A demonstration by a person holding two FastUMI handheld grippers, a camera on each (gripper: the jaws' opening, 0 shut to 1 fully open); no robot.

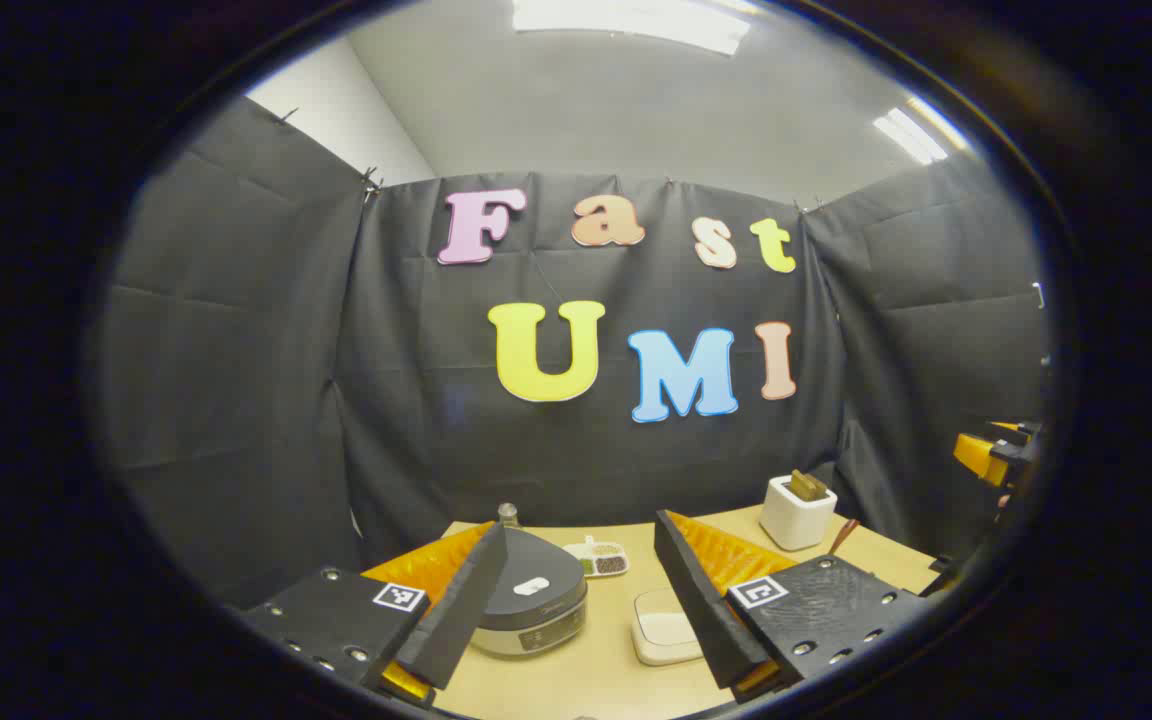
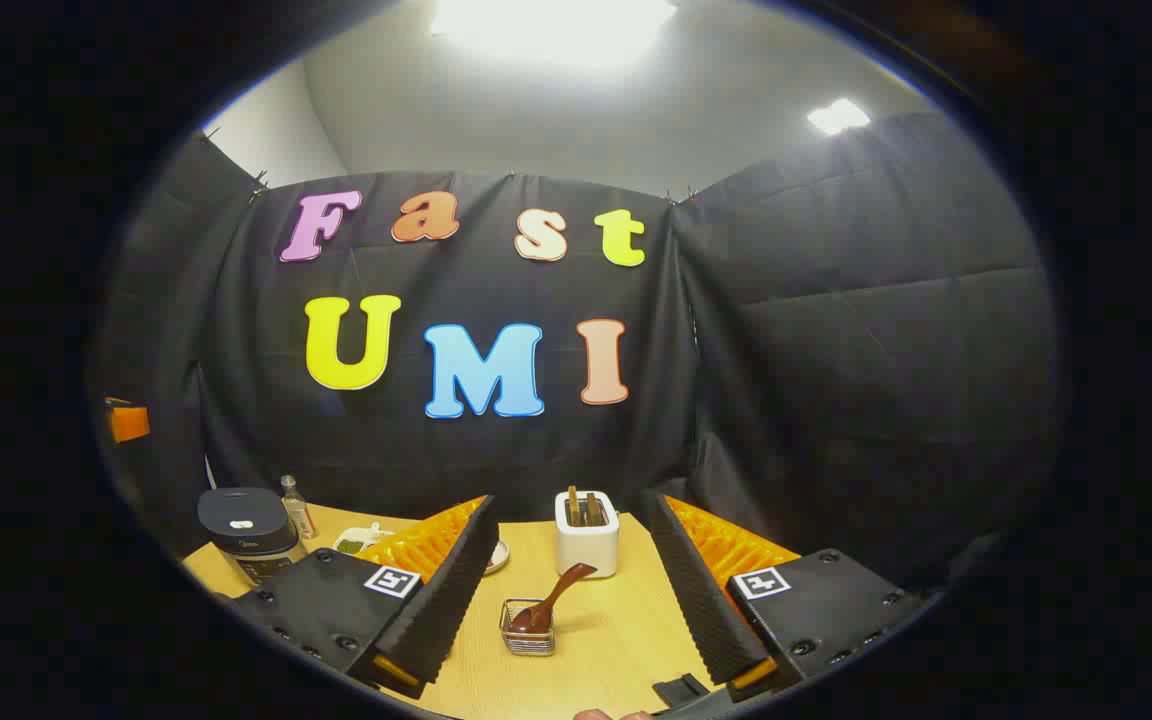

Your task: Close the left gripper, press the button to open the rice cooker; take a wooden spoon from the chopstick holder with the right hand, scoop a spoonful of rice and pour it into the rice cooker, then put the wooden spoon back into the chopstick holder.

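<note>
wooden table; rice cooker, chopstick holder

Each hand-held gripper, left and right, has black plates studded with screws, a square black-and-white marker tag (one per plate) and ribbed orange inner panels beside the wedge fingers.

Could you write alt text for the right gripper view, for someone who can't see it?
The right gripper hangs open above a wooden table, aimed at a small clear holder with a wooden spoon leaning in it. Behind stands a white chopstick holder; far left, a closed rice cooker beside a small bottle.
</note>
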